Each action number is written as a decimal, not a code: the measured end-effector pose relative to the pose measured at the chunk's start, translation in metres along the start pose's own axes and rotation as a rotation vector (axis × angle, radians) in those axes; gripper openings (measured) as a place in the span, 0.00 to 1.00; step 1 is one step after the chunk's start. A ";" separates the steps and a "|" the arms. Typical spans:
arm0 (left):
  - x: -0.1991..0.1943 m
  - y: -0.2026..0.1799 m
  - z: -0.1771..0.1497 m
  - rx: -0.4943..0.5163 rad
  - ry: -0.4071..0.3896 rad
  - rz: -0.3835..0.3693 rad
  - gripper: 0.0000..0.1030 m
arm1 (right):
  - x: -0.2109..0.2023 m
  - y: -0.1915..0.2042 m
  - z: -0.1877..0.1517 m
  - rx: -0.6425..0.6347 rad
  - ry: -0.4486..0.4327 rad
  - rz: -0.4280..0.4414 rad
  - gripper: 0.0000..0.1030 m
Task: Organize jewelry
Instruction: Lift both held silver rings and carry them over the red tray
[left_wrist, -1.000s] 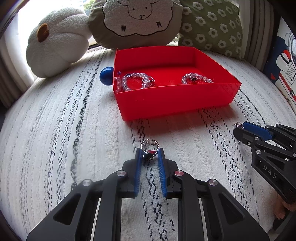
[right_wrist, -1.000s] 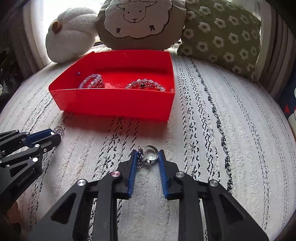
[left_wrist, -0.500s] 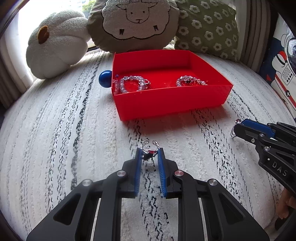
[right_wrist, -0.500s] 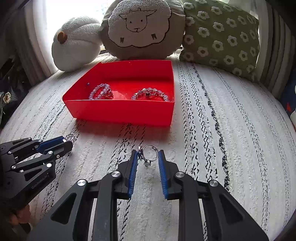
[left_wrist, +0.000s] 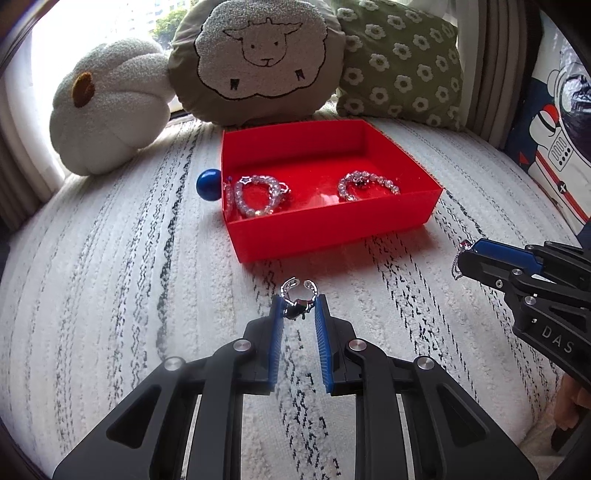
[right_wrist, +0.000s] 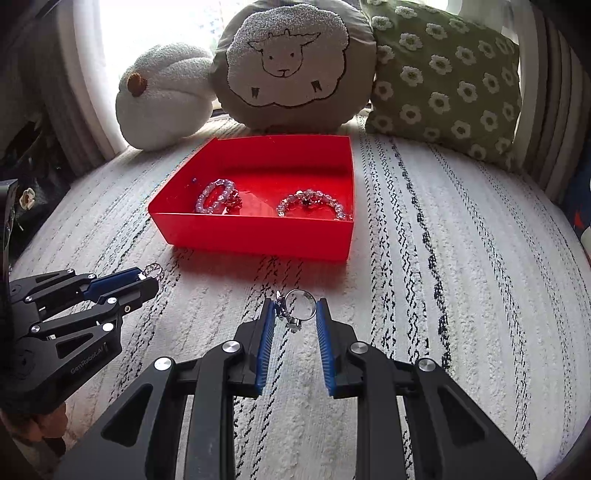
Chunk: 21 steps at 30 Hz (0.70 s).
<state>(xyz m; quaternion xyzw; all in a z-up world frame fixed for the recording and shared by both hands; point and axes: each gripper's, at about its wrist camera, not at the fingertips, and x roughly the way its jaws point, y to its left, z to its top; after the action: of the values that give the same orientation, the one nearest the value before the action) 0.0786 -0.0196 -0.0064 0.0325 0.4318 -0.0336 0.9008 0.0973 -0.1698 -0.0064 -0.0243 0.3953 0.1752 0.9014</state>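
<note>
Slippage is the nearest risk: the left tool (left_wrist: 299, 306) pinches a small open silver ring (left_wrist: 298, 291) only at its blue pad tips, jaws narrow, with most of the ring poking out beyond them. The right tool (right_wrist: 295, 308) holds a round silver ring with a dangling charm (right_wrist: 297, 304) just as shallowly, jaws likewise narrow. A jolt, a wrist twist or any easing of either squeeze could probably let a ring pop free onto the striped white bedcover (left_wrist: 110, 295), where thin silver would be hard to spot among the black flecks and awkward to pinch again from the soft nap. Both rings sit clear of the cover, short of the red tray (left_wrist: 332, 236). Its near wall stands between them and the two bead bracelets (right_wrist: 218, 195) already inside; coming in too low could catch the rim and shove or tip the light tray. Releasing too early would drop a ring outside, near the blue ball (left_wrist: 209, 184) beside the tray's left wall.
</note>
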 end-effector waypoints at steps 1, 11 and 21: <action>-0.003 0.002 0.005 0.003 -0.003 -0.001 0.16 | -0.003 0.000 0.005 -0.006 -0.001 0.000 0.22; 0.005 0.025 0.082 0.018 0.007 0.004 0.16 | -0.001 0.001 0.085 -0.046 -0.007 0.016 0.22; 0.061 0.029 0.146 0.026 0.046 -0.011 0.16 | 0.081 -0.020 0.149 0.013 0.106 -0.001 0.22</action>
<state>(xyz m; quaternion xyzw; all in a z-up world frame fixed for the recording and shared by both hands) 0.2329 -0.0058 0.0382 0.0428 0.4520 -0.0435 0.8899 0.2599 -0.1378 0.0359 -0.0280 0.4437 0.1706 0.8793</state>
